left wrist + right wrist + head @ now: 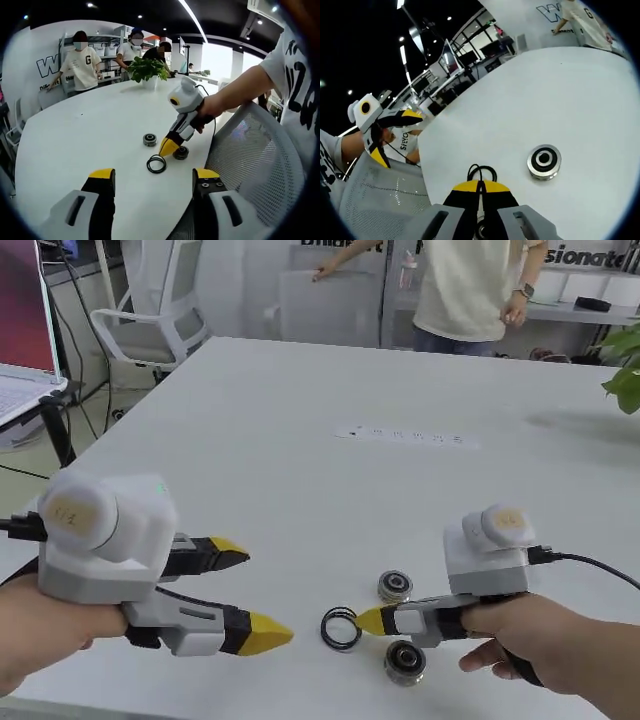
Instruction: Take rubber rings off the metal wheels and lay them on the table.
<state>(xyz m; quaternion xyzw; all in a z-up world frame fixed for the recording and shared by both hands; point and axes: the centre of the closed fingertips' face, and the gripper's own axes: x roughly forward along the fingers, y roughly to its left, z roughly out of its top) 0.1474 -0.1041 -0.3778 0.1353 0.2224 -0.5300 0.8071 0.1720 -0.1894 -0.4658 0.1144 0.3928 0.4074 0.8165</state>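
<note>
Right tool (368, 621) has its jaws closed, tip touching the right edge of the rubber rings (325, 628). Can't tell whether it nips them or just rests against them. Left tool (248, 593) is open, holds nothing, and hangs over the tabletop (300, 390) near left, apart from the parts.

Rings: two black loops overlapping, flat on the tabletop between the two tools.

Wheels: far wheel (395, 586) is just beyond the right tool and shows a bare silver rim. Near wheel (405, 662) sits just below the right tool and looks darker at the rim, so my guess is it still has rubber on it. Too small to be sure.

Step, as I read it: the rings are off and being laid down, so the job is partly done.

Next move:
- Lift the right tool off the rings without dragging them.
- Hold the near wheel with one tool.
- Hook the other tip under its band and peel it off.
- The wheel will likely roll or skid if it isn't pinned.

Readable text:
- "sionate" cut off on the far wall (590, 255).
- A big "W" on the wall in the left gripper view.
- "G" on a bystander's shirt (88, 60).
- Large numerals on the sleeve at the right in the left gripper view, partly cut off.
</note>
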